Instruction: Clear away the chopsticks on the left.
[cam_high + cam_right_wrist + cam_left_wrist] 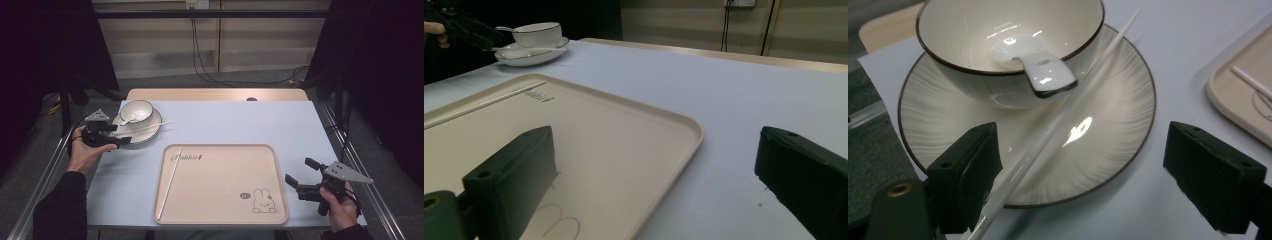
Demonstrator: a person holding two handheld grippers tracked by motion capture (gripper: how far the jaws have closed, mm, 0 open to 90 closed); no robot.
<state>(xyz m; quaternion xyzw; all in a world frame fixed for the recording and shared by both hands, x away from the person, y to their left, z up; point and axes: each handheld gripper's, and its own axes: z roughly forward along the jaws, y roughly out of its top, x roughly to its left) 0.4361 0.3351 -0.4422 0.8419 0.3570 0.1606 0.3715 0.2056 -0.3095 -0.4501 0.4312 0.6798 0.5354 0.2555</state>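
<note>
A cream bowl (136,111) (973,30) with a white spoon (1040,70) in it stands on a ribbed plate (150,131) (1108,120) at the table's far left. A white chopstick (142,129) (1063,112) lies slanted across the plate. My left gripper (119,134) (1083,175) sits at the plate's near edge, open, with the chopstick running between its jaws close to one pad. A second chopstick (169,182) (484,104) lies in the beige tray (225,180) (574,130). My right gripper (300,171) (659,175) hovers open and holds nothing beside the tray's right edge.
The tray has a rabbit drawing (263,201) at its near right corner. A pale blue mat (240,120) covers the table. Metal rails run along both table sides, and cables lie on the floor behind.
</note>
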